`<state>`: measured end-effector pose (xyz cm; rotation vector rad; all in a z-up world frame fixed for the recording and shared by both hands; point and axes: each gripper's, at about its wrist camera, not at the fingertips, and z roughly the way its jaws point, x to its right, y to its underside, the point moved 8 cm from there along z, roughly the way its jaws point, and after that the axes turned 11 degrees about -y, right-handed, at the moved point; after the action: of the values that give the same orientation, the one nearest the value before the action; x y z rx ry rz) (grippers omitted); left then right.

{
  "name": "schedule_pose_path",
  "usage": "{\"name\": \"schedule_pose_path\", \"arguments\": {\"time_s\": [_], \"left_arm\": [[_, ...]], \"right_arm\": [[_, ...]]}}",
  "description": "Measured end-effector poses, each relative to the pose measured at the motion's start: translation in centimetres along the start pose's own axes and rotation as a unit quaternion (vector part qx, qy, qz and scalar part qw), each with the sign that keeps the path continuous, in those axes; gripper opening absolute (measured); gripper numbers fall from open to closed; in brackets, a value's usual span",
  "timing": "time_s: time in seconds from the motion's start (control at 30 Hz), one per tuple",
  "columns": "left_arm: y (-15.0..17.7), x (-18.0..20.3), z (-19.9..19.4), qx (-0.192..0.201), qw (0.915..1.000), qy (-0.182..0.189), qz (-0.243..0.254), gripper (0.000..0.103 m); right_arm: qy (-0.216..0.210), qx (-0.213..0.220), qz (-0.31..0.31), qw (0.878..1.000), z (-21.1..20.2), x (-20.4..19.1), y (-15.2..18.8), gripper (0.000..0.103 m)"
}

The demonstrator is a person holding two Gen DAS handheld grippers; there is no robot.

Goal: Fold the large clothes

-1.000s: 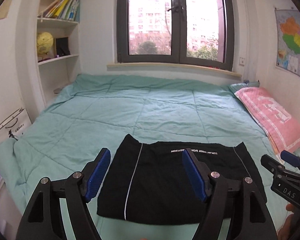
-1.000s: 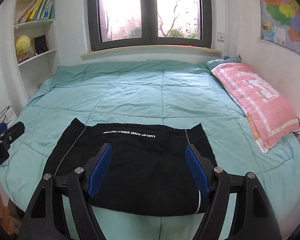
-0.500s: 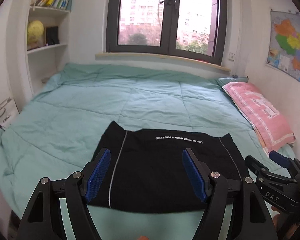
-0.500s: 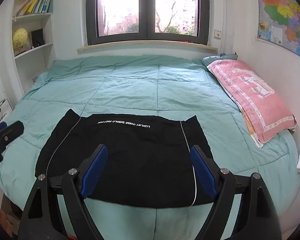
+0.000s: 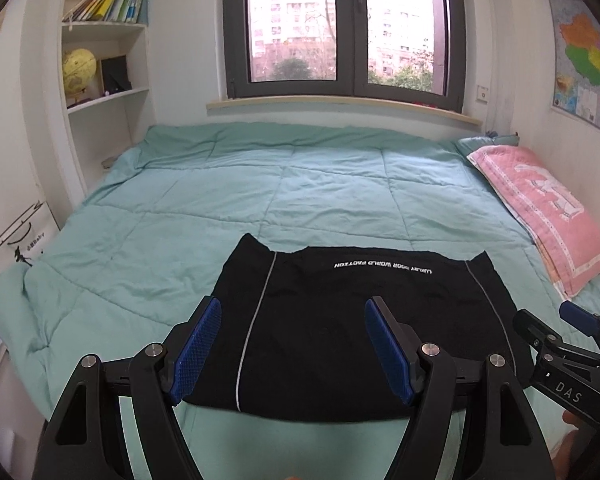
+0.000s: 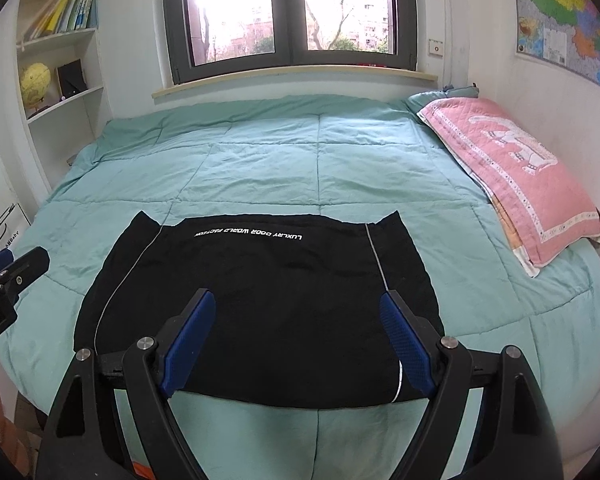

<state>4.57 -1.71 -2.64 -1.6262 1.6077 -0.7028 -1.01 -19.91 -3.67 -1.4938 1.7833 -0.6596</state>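
Black top's already folded down on the bed, both grippers hanging over it with nothing in them

The mint quilt (image 5: pixel 220 208) fills most of both views, pink pillow (image 6: pixel 512 168) along the right edge. The black garment (image 5: pixel 360 320) sits lower centre near the bed's front edge, already a neat rectangle with the white lettering at its far side, so I'd say a fold or two is done and maybe one more halving is left. Left gripper (image 5: pixel 292 348) has its jaws wide apart, holding nothing. Right gripper (image 6: pixel 296 340) too, jaws apart and empty, and they've just been opening a bit more. Versus the earlier frames, both views show the shirt sitting higher up, and the window has shifted.
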Motion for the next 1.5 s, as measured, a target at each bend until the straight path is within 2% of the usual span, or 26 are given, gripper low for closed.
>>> {"name": "schedule_pose_path", "arguments": {"time_s": [0.07, 0.17, 0.23, 0.53, 1.1, 1.13, 1.27, 1.5], "left_arm": [[0.1, 0.0, 0.3, -0.004, 1.0, 0.001, 0.003, 0.076], [0.4, 0.5, 0.4, -0.019, 0.9991, 0.037, -0.009, 0.076], [0.6, 0.9, 0.3, -0.021, 0.9986, 0.047, -0.011, 0.076], [0.5, 0.2, 0.8, -0.021, 0.9995, 0.021, -0.009, 0.076], [0.4, 0.1, 0.8, -0.012, 0.9999, -0.003, -0.004, 0.076], [0.4, 0.1, 0.8, -0.012, 0.9999, -0.008, -0.004, 0.076], [0.0, -0.8, 0.3, 0.016, 0.9973, -0.072, 0.005, 0.076], [0.0, -1.6, 0.6, 0.017, 0.9919, -0.124, 0.022, 0.076]], "right_arm": [[-0.002, -0.002, 0.002, 1.0, 0.1, 0.1, 0.1, 0.086], [-0.004, -0.005, 0.008, 1.0, 0.4, 0.1, 0.3, 0.086], [-0.008, -0.009, 0.01, 1.0, 0.5, 0.1, 0.4, 0.086], [-0.012, -0.012, 0.007, 1.0, 0.8, -0.3, 0.4, 0.086], [-0.013, -0.019, 0.003, 1.0, 1.2, -0.7, 0.6, 0.086], [-0.013, -0.019, 0.003, 1.0, 1.2, -0.6, 0.6, 0.086], [-0.014, -0.02, 0.003, 1.0, 1.3, -0.5, 0.6, 0.086], [-0.014, -0.026, 0.007, 1.0, 1.8, -0.5, 1.0, 0.086]]}}
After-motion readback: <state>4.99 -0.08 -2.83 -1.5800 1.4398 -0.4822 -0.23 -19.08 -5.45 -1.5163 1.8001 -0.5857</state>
